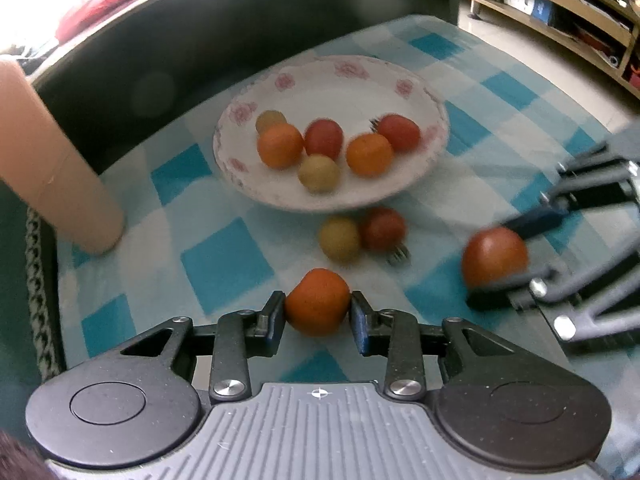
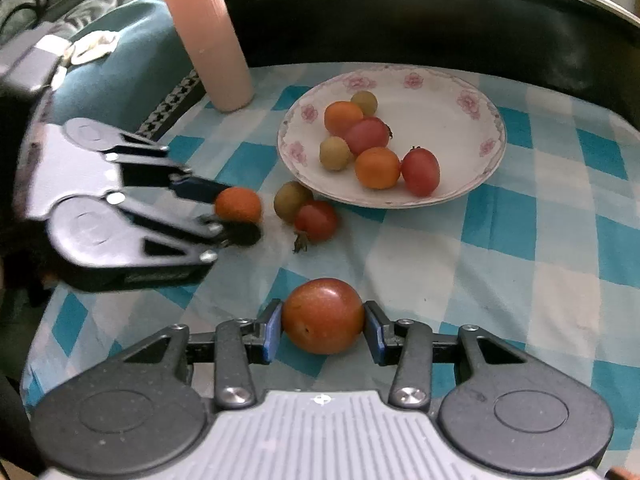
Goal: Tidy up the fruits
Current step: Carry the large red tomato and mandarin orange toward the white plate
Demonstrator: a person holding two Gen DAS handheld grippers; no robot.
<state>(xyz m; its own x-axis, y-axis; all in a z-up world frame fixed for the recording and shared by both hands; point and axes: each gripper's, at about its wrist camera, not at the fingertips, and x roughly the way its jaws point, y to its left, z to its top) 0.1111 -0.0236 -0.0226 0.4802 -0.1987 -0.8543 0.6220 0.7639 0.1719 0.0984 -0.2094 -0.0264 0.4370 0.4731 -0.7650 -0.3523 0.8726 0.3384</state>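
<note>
The left gripper [image 1: 318, 312] is clamped on an orange tomato [image 1: 317, 301] at lower centre of its view. The right gripper [image 2: 323, 326] likewise pinches a red tomato [image 2: 323, 315] at lower centre. Beyond both, a yellow-green tomato [image 2: 291, 200] and a smaller red tomato [image 2: 316, 220] lie touching on the checked cloth [image 2: 500, 248], just beside the flowered plate [image 2: 460, 92] holding six more.

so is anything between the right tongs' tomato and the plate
Yes, partly. A green fruit and a red tomato lie on the cloth just in front of the plate, left of the straight line from the right tongs. The plate's near right rim looks clear.
</note>
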